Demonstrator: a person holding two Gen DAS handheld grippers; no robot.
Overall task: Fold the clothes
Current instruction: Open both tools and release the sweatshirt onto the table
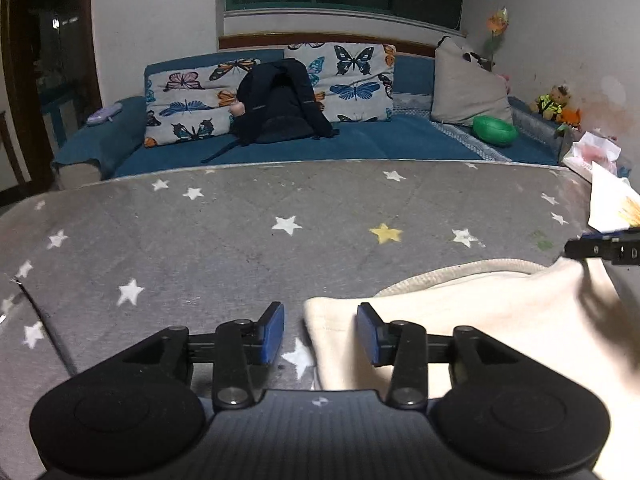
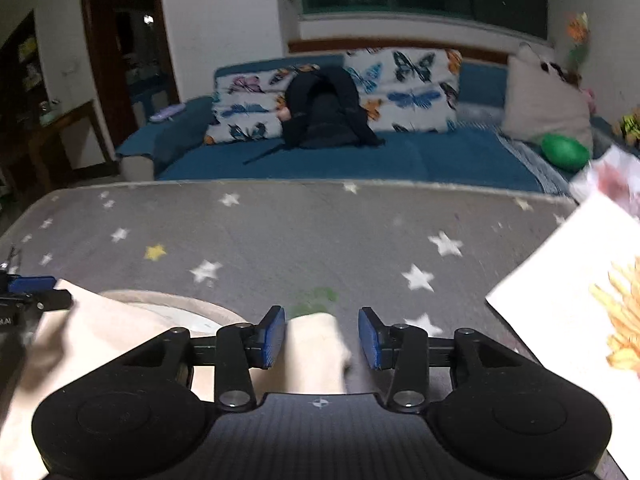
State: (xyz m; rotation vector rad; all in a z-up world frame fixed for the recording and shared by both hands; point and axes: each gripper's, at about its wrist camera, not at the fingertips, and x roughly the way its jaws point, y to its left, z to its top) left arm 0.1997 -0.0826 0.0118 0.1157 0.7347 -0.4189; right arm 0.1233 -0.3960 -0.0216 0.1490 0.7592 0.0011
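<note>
Here, a cream garment lies on the grey star-printed cover, toward 4 o'clock in the left wrist view and 8 o'clock in the right wrist view. Left gripper: jaws spread wide, the garment's left edge lying between the blue pads, nothing clamped. Right gripper: jaws likewise wide apart, a fold of the cream cloth between them but not pinched. In the left wrist view the right gripper's tip shows at 3 o'clock, at the garment's far corner; contact there cannot be told. White printed paper lies at 3 o'clock. Beyond, at 12 o'clock, a blue sofa with butterfly cushions and a black backpack.
</note>
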